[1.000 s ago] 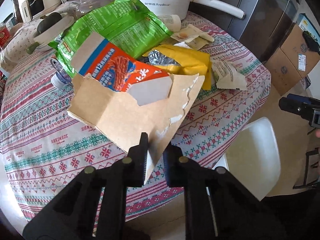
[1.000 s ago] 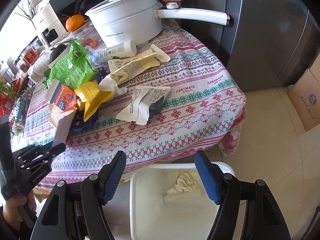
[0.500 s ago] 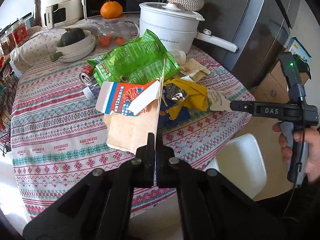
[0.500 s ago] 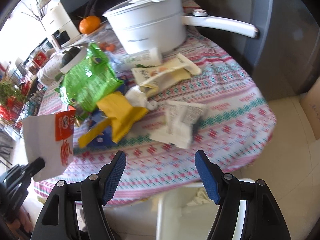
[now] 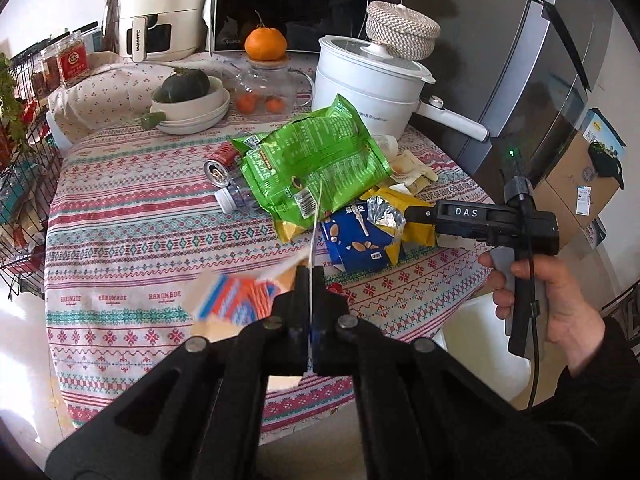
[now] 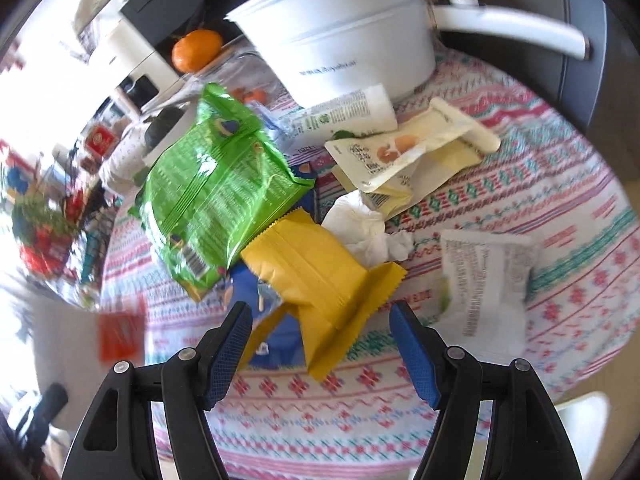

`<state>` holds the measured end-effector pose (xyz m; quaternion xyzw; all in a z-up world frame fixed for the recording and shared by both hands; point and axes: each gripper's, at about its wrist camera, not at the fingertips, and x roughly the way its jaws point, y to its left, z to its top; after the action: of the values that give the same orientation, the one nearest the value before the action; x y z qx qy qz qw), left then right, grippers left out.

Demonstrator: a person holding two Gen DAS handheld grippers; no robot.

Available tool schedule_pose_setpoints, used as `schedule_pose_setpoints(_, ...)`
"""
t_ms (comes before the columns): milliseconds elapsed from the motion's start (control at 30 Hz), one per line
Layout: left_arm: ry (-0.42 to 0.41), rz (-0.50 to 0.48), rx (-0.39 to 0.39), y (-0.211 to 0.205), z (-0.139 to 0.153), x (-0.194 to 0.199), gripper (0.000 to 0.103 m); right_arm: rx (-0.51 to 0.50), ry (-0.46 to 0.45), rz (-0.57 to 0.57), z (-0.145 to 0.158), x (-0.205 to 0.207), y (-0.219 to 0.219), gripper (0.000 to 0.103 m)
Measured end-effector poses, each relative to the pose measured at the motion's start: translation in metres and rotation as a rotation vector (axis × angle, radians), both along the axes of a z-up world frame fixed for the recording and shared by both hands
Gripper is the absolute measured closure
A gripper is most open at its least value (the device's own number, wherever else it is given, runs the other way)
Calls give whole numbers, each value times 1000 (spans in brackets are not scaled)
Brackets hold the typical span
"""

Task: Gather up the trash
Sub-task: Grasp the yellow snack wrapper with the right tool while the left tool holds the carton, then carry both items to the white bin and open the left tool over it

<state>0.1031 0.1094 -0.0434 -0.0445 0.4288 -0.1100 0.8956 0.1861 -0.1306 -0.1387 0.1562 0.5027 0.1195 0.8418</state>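
Note:
My left gripper [image 5: 310, 280] is shut on an orange-and-blue cardboard box flap [image 5: 236, 300], lifted off the table and seen edge-on; it shows blurred in the right wrist view [image 6: 120, 338]. My right gripper [image 6: 320, 320] is open and empty, hovering just before a yellow wrapper [image 6: 316, 276], which also shows in the left wrist view [image 5: 404, 216]. On the table lie a green snack bag [image 5: 316, 164], a blue carton [image 5: 360, 240], crumpled white tissue [image 6: 364, 228], a cream pouch [image 6: 404, 152] and a white-grey wrapper [image 6: 484, 280].
A white pot [image 5: 368, 84] with a long handle stands at the table's back. A tube [image 6: 344, 114], cans [image 5: 218, 168], a bowl with a squash [image 5: 188, 100] and a glass jar [image 5: 264, 88] are nearby. A white bin's corner [image 6: 584, 412] sits below the table edge.
My left gripper has pulled the cardboard box back off the pile, uncovering the blue carton. My right gripper has moved forward over the table toward the yellow wrapper, away from the bin.

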Motion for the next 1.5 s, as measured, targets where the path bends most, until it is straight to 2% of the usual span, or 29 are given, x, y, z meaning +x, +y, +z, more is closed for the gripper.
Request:
schedule_pose_setpoints(100,0,5,-10,3,1,0,102,80,20,-45,-9,5,-8,50)
schedule_pose_setpoints(133,-1,4,-9,3,1,-1,102,120,32,-49,-12,7,-11,62)
schedule_pose_setpoints(200,-3,8,-13,5,1,-2,102,144,45,-46,-15,8,-12,68)
schedule_pose_setpoints(267,-4,14,-18,7,2,-2,102,123,39,-29,-14,8,-8,89)
schedule_pose_setpoints(367,-12,18,-36,8,6,-3,102,113,16,-11,-7,5,-4,95)
schedule_pose_setpoints(600,-42,16,-62,6,14,-9,102,83,-43,39,15,-9,3,98)
schedule_pose_setpoints(667,-42,12,-62,5,14,-10,102,59,-54,42,20,-12,3,95)
schedule_pose_setpoints(700,-41,11,-61,5,14,-9,102,42,-62,42,21,-13,2,91)
schedule_pose_setpoints(733,-40,12,-61,5,14,-9,102,22,-67,43,23,-13,1,64)
schedule_pose_setpoints(767,-38,14,-61,4,13,-9,102,4,-69,41,23,-13,0,32)
schedule_pose_setpoints(800,-35,17,-63,5,12,-8,102,-9,-79,31,24,-12,-1,22)
schedule_pose_setpoints(833,-32,19,-65,5,12,-6,102,-7,-95,25,25,-12,-3,21)
schedule_pose_setpoints(933,-24,35,-64,6,9,-2,103,-8,-95,37,23,2,6,21)
schedule_pose_setpoints(1100,-8,51,-68,9,4,5,102,-82,-91,52,6,23,21,25)
schedule_pose_setpoints(1200,-13,54,-60,8,4,8,102,-83,-65,54,-7,32,22,49)
schedule_pose_setpoints(1233,-16,56,-57,8,5,9,102,-74,-58,62,-11,34,22,66)
schedule_pose_setpoints(1267,-19,57,-52,7,5,10,102,-63,-55,72,-13,34,22,72)
schedule_pose_setpoints(1500,-39,49,-59,2,10,6,102,-67,-83,109,8,18,15,78)
